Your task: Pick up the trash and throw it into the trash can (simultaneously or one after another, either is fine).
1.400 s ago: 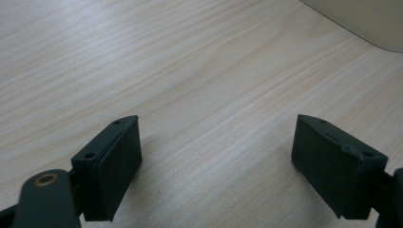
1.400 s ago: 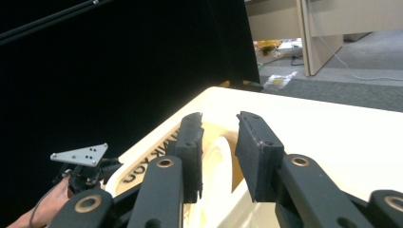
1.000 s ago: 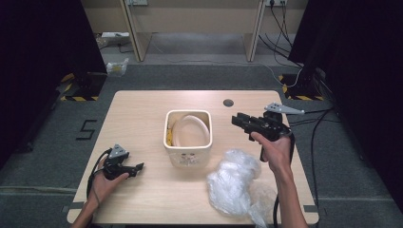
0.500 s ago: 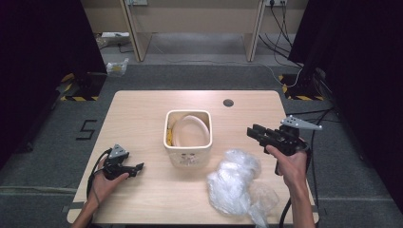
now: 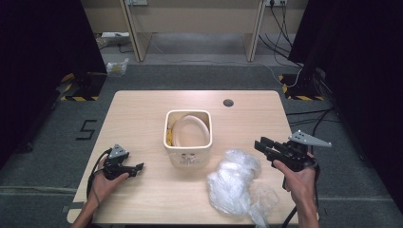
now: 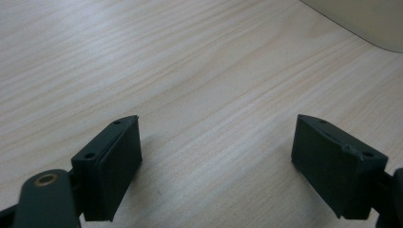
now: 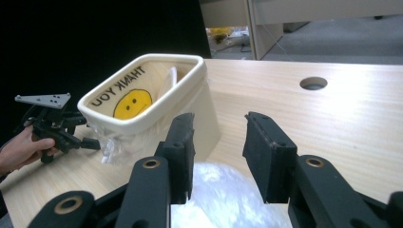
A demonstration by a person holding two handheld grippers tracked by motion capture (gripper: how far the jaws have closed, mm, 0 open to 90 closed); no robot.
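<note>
The high view looks forward and down on the table (image 5: 142, 114) from the person's side. The left gripper view sits very close above the wood, looking past its own parted jaws toward a corner of the bin (image 6: 366, 23). The right gripper view looks low across the tabletop over its jaws at the same bin (image 7: 157, 95), with the left gripper (image 7: 92, 142) beyond it.

A pale wooden table (image 5: 142, 109) with a round cable hole (image 5: 228, 102) stands on grey carpet (image 5: 190, 78). Beyond it are the legs of a light wood desk (image 5: 133, 33), with black curtains (image 5: 43, 42) on both sides and yellow-black hazard tape (image 5: 78, 98) on the floor
</note>
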